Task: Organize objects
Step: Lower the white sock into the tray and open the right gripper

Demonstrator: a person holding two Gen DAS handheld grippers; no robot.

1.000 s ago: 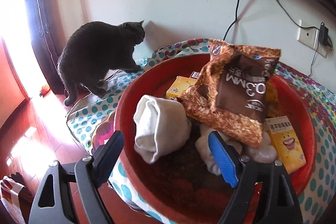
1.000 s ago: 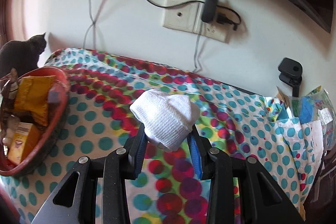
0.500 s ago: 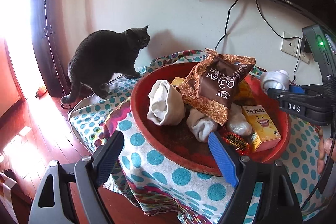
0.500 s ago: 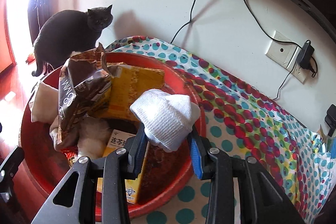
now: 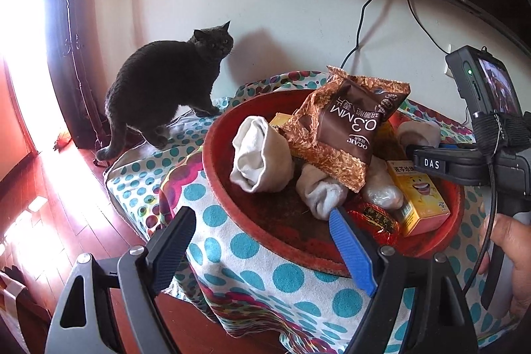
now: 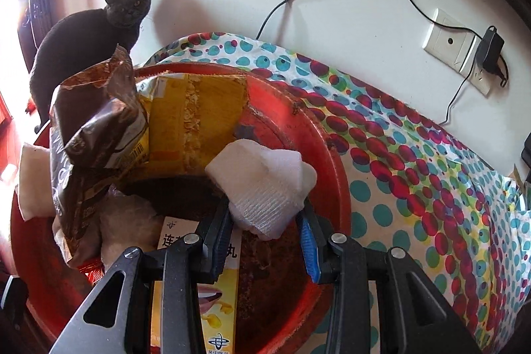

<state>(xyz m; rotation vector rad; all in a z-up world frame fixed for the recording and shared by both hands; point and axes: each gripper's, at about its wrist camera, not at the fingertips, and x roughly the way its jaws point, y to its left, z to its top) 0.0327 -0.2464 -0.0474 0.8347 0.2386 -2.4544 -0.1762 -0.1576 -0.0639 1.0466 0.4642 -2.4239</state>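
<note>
A: What could have gone wrong over the red basin?

B: The cat stood near; a jump could have jolted it. Released early, the white sock roll might have bounced off the snack bag.

A: And the poses?

B: The right hand-held gripper angled down, clamping the roll above the basin; the left hand-held gripper gaped wide, empty.

Dark grey cat on dotted cloth, wall socket beyond.

Ribbed white cloth sock, glossy crinkled foil snack bag, scuffed matt red basin
</note>
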